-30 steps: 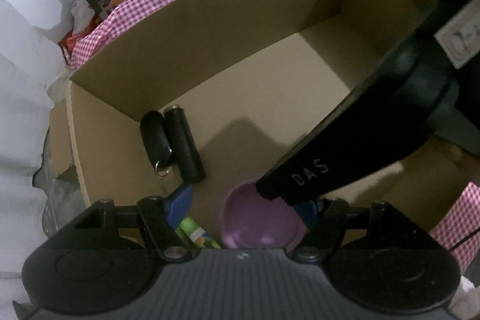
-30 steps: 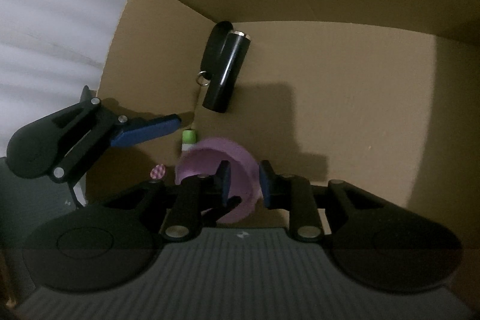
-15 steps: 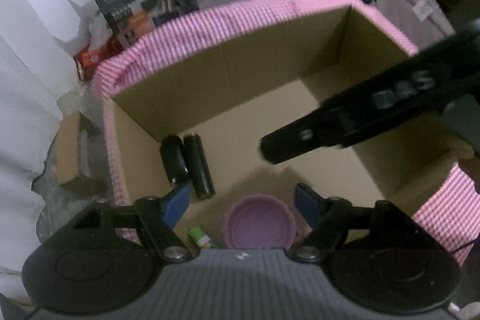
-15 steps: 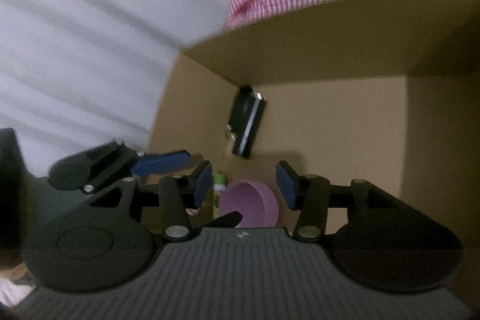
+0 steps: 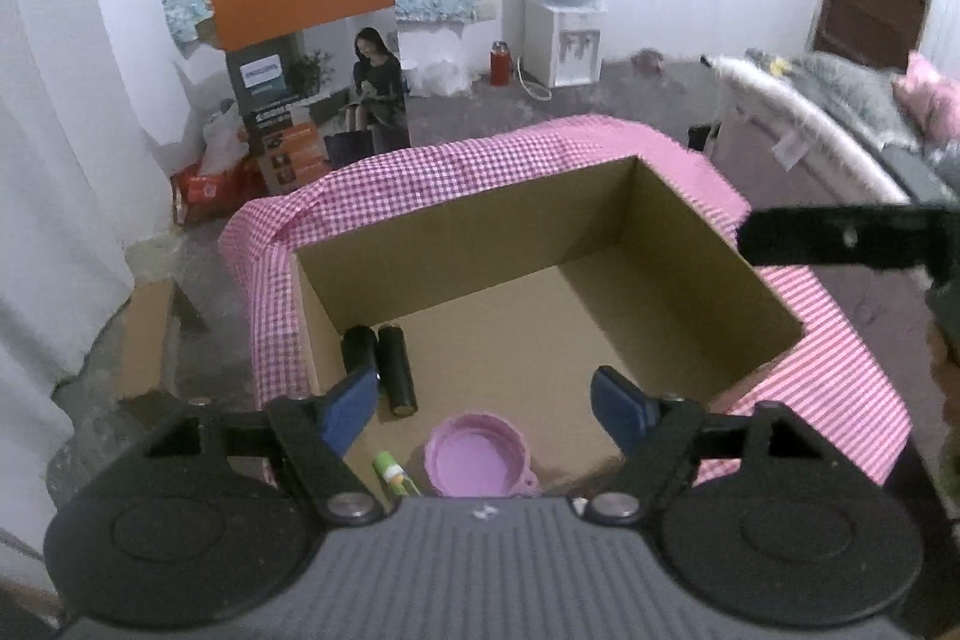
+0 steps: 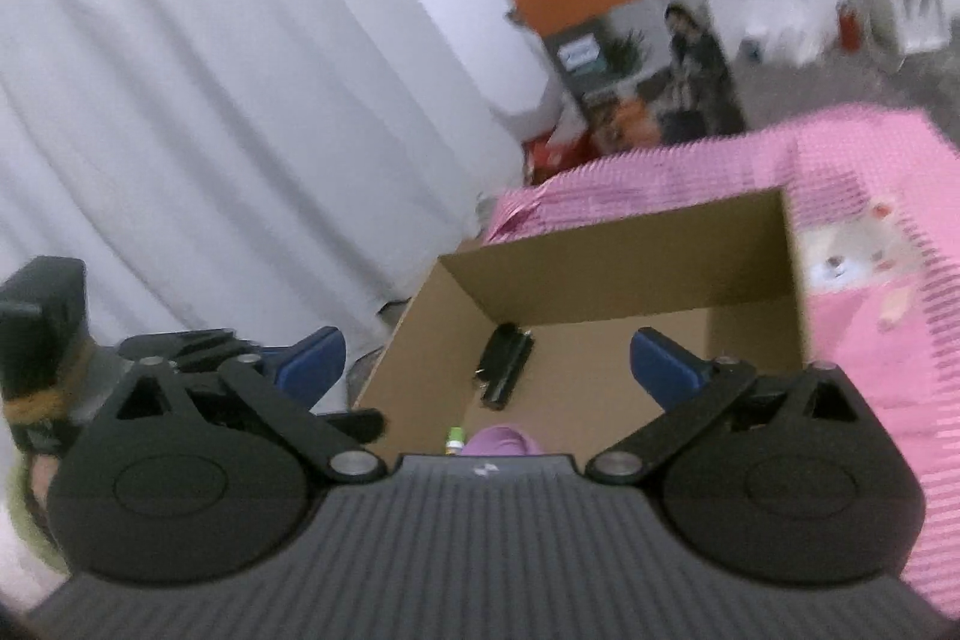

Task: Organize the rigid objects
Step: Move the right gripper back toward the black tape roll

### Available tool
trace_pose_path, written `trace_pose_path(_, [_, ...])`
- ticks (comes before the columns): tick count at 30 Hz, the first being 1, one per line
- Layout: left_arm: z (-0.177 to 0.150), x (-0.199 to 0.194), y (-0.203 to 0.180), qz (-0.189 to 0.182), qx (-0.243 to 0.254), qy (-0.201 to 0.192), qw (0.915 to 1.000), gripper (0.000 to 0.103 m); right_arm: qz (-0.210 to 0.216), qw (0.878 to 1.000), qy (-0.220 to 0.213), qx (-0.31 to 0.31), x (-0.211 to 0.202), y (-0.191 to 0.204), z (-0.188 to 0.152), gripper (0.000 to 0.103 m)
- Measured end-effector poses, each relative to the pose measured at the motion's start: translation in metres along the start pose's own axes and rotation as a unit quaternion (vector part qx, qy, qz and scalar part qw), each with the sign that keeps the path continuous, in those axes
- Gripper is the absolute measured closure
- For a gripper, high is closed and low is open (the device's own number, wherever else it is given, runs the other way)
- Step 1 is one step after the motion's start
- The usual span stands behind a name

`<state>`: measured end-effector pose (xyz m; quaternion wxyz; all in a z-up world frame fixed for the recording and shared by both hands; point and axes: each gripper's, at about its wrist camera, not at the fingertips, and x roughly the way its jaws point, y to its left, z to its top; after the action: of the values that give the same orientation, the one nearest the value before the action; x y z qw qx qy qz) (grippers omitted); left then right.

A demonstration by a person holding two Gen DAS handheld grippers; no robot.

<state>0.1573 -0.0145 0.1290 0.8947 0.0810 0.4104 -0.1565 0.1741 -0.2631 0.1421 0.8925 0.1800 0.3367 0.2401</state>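
Note:
An open cardboard box (image 5: 480, 244) sits on a pink checked cloth (image 5: 840, 340). On its floor lie a purple lid (image 5: 480, 463), a green stick (image 5: 393, 472), a black cylinder (image 5: 396, 370) and a black key fob (image 5: 358, 349). My left gripper (image 5: 486, 403) hovers above the box's near edge, jaws opening, nothing between them. My right gripper (image 6: 489, 364) is also above the box (image 6: 630, 244), jaws opening wide and empty. In its blurred view the black items (image 6: 507, 364) and the purple lid (image 6: 501, 439) lie below. Its arm (image 5: 840, 238) crosses the box's right side.
A white curtain (image 6: 210, 100) hangs at the left. Beyond the box stand a printed carton (image 5: 324, 112), a water dispenser (image 5: 564, 28) and a bed (image 5: 840, 112). A flat cardboard piece (image 5: 144, 334) lies on the floor to the box's left.
The right gripper let go of the purple lid, opened wide and rose out of the box. The left gripper also lifted and widened. The lid now lies on the box floor.

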Motion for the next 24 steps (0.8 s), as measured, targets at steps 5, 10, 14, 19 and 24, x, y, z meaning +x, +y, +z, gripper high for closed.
trace_pose_path(5, [-0.022, -0.017, 0.005, -0.017, -0.045, -0.005, 0.9988, 0.01, -0.078, 0.996, -0.007, -0.044, -0.023, 0.013, -0.025, 0.001])
trace_pose_path(10, [-0.053, -0.027, 0.008, -0.016, -0.081, -0.002, 0.9966, 0.009, -0.133, 0.986, -0.021, -0.096, -0.033, 0.031, -0.056, 0.001])
trace_pose_path(14, [-0.078, -0.028, 0.009, -0.037, -0.104, 0.0, 0.9939, 0.009, -0.141, 0.983, -0.034, -0.112, -0.039, 0.04, -0.072, 0.001])
trace_pose_path(19, [-0.107, -0.029, 0.007, -0.062, -0.129, -0.011, 0.9896, 0.009, -0.185, 0.975, -0.04, -0.121, -0.035, 0.052, -0.088, 0.001])
trace_pose_path(24, [-0.126, -0.028, -0.005, -0.039, -0.093, -0.023, 0.9947, 0.009, -0.214, 0.965, -0.051, -0.146, -0.038, 0.06, -0.108, 0.001])
